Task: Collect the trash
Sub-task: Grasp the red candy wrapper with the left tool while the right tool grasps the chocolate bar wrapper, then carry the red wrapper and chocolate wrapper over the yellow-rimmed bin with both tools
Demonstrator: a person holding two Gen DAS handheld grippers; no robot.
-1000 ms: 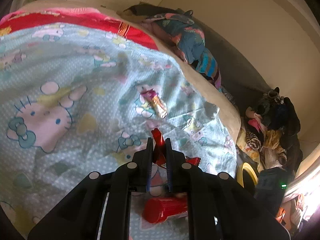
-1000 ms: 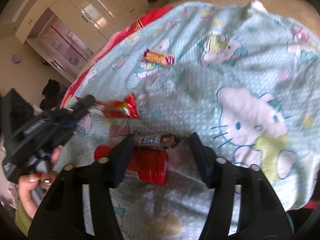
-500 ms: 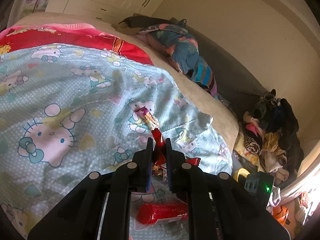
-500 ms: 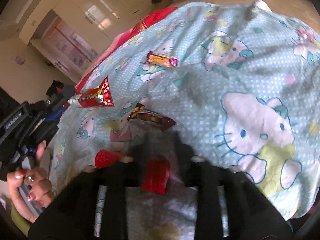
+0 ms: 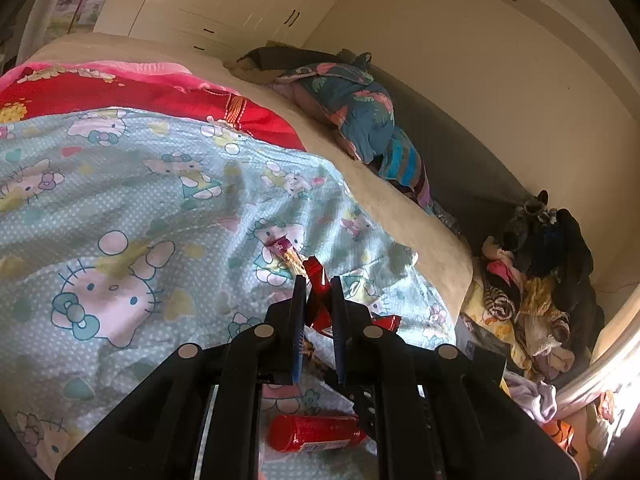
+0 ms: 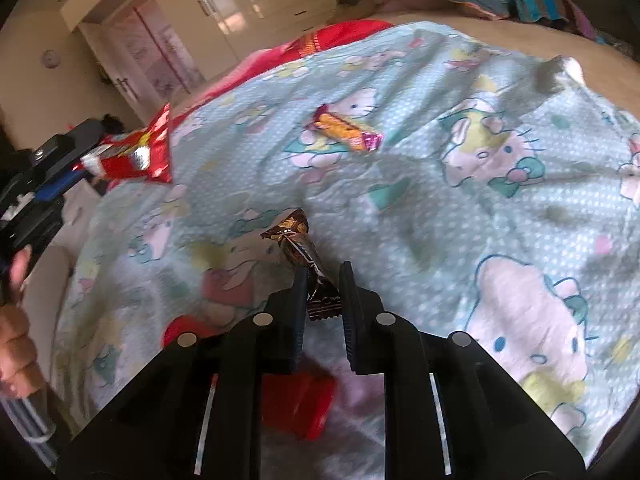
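Observation:
My left gripper (image 5: 319,292) is shut on a red foil wrapper (image 5: 316,270), held up over the blue cartoon-cat bedsheet (image 5: 120,208). The right wrist view shows that wrapper (image 6: 136,156) at the left, pinched in the left gripper (image 6: 86,160). My right gripper (image 6: 323,276) is shut on one end of a brown candy wrapper (image 6: 298,240), whose other end sticks up ahead of the fingers. An orange-and-pink snack wrapper (image 6: 346,132) lies flat on the sheet farther on. A red tube (image 5: 312,432) lies on the sheet below both grippers.
A red blanket (image 5: 120,88) covers the far end of the bed. Bundled clothes (image 5: 360,112) lie along the grey headboard side. A heap of clothing (image 5: 532,280) fills the floor at the right. White wardrobes (image 5: 224,0) stand behind. A person's hand (image 6: 16,340) grips the left handle.
My right gripper went from wide open around the brown wrapper to shut on it, and rolled. The left gripper rose with the red wrapper.

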